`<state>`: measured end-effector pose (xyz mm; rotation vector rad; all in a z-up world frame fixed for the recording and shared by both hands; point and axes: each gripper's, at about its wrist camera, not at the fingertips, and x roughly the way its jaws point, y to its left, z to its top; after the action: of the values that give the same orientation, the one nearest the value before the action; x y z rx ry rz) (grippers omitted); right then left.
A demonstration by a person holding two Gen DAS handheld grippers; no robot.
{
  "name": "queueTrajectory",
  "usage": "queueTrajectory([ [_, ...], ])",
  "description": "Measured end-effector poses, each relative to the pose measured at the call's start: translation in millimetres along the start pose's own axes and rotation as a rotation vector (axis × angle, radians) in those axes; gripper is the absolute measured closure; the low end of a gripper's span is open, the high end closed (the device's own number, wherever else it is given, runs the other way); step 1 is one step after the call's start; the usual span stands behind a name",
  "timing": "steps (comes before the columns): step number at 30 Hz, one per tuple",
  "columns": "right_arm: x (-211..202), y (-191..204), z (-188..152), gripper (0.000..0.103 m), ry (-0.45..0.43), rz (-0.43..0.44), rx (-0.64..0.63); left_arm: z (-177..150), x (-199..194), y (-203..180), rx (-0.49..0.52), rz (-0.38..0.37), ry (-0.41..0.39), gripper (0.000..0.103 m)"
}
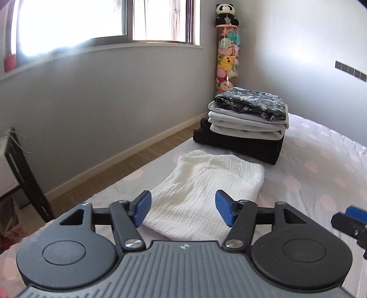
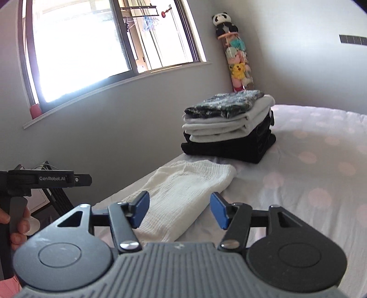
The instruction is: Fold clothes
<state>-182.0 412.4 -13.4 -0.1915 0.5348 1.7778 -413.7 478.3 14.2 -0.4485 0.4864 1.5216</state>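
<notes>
Both tongs stand spread wide with nothing between their blue pads. From the left wrist camera, the left gripper (image 1: 183, 207) hangs just above the near end of the folded white crinkled cotton garment (image 1: 201, 190), which lies flat on the pale grey bedsheet with pink dots (image 1: 321, 174); whether the pads touch the cloth cannot be told. Just beyond the garment's far end sits a stack of folded clothes (image 1: 245, 128): a thick black piece at the bottom, light grey pieces in the middle and a dark floral-print piece on top. Behind the stack, in the room's corner, stands a tall clear tube filled with plush toys (image 1: 226, 62), with a panda plush (image 1: 226, 12) on its top. A bright window (image 1: 101, 20) fills the upper left. At the right edge a part of the right gripper (image 1: 351, 220) shows.

From the right wrist camera, the right gripper (image 2: 180, 209) is held equally wide apart, near the right edge of the same white garment (image 2: 183, 188), gripping nothing. The stack (image 2: 229, 128) lies beyond it on the sheet (image 2: 309, 183). At the left edge, the person's hand (image 2: 19, 227) clasps the handle of the left gripper (image 2: 43, 180), seen from the side.
</notes>
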Motion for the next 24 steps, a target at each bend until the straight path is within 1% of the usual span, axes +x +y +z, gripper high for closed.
queueTrajectory([
  [1,-8.5,2.1,0.9,0.040,-0.006,-0.016,-0.016,-4.1,-9.1,-8.8,0.002,0.016,-0.017,0.028],
  [3,-24.8,4.3,0.1,0.040,-0.014,-0.045,-0.053,-12.7,-24.0,-25.1,0.004,0.038,-0.034,0.021],
  [4,-31.3,4.3,-1.4,0.040,-0.016,-0.059,-0.067,-17.0,-30.7,-33.1,0.005,0.050,-0.040,0.018],
  [5,-37.9,3.5,-3.2,0.040,-0.018,-0.069,-0.078,-21.6,-36.6,-40.5,0.010,0.064,-0.041,0.014],
  [8,-55.7,0.2,-9.4,0.040,-0.024,-0.096,-0.103,-35.5,-52.0,-59.1,0.026,0.097,-0.013,0.014],
  [11,-69.3,-2.4,-17.6,0.040,-0.024,-0.121,-0.131,-51.2,-65.5,-70.6,0.030,0.075,-0.007,0.014],
  [13,-77.0,-3.9,-23.2,0.040,-0.023,-0.126,-0.138,-60.9,-70.4,-75.2,0.015,0.069,0.006,0.014],
  [15,-83.5,-6.0,-28.8,0.036,-0.018,-0.130,-0.137,-70.8,-72.2,-78.0,0.003,0.062,0.022,0.014],
  [17,-90.5,-7.8,-35.6,0.029,-0.017,-0.141,-0.134,-81.0,-73.8,-80.5,-0.004,0.050,0.035,0.014],
  [24,-101.9,-14.0,-60.1,0.029,-0.006,-0.162,-0.107,-104.6,-74.4,-91.8,0.019,0.050,0.065,0.014],
])
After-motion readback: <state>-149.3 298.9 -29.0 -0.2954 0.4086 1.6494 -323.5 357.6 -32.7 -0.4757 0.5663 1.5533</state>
